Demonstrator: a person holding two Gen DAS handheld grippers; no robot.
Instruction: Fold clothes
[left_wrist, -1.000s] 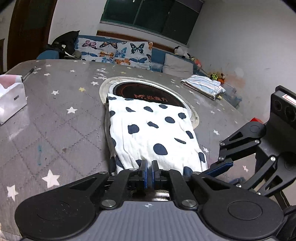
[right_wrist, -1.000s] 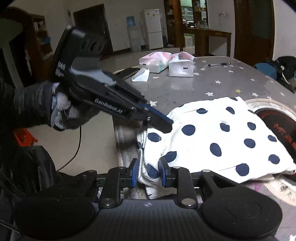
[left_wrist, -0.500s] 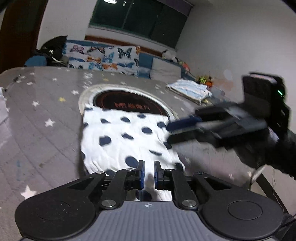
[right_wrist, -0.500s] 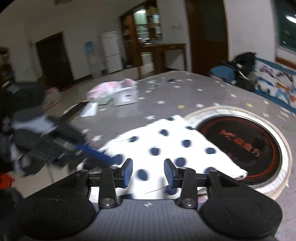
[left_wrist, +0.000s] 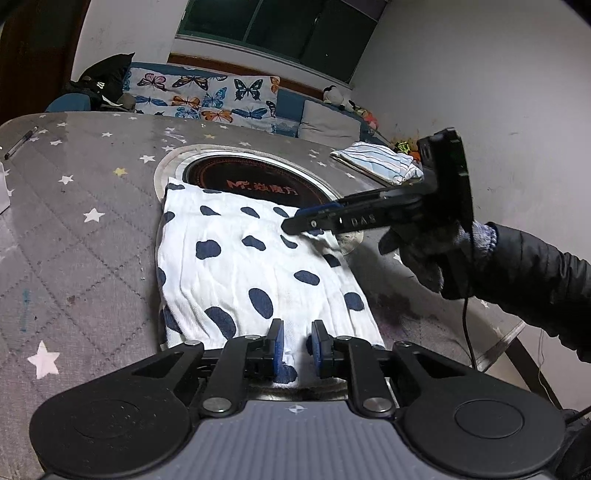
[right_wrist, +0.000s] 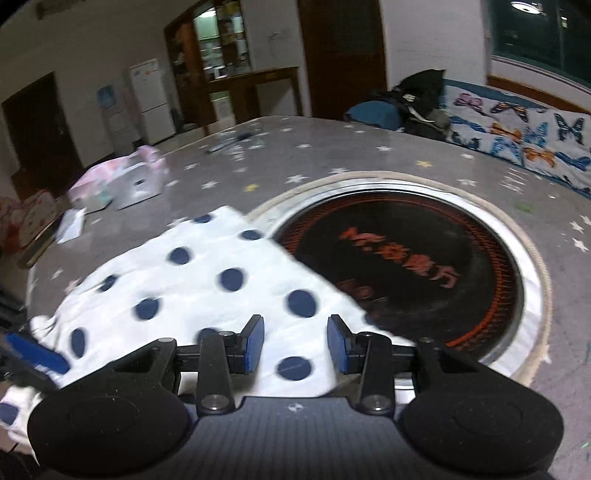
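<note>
A folded white garment with navy spots (left_wrist: 251, 258) lies flat on the grey star-patterned table (left_wrist: 92, 236), its far end overlapping the round black cooktop (left_wrist: 255, 182). My left gripper (left_wrist: 297, 343) hovers open over the garment's near edge, a narrow gap between its blue pads. My right gripper (left_wrist: 295, 223), held by a gloved hand (left_wrist: 424, 254), reaches in from the right over the far right corner. In the right wrist view the right gripper (right_wrist: 295, 343) is wide open above the garment (right_wrist: 207, 284). The left gripper's blue pad (right_wrist: 35, 354) shows at the lower left.
A folded striped cloth (left_wrist: 380, 166) lies at the table's far right. Tissue packs (right_wrist: 122, 181) and a pen (left_wrist: 22, 140) sit on the left side. A butterfly-print sofa (left_wrist: 207, 96) stands behind the table. The table edge drops off on the right (left_wrist: 513, 332).
Both grippers have opened and let go of the garment's near edge. The right gripper has swung from the near edge toward the garment's far right corner by the cooktop.
</note>
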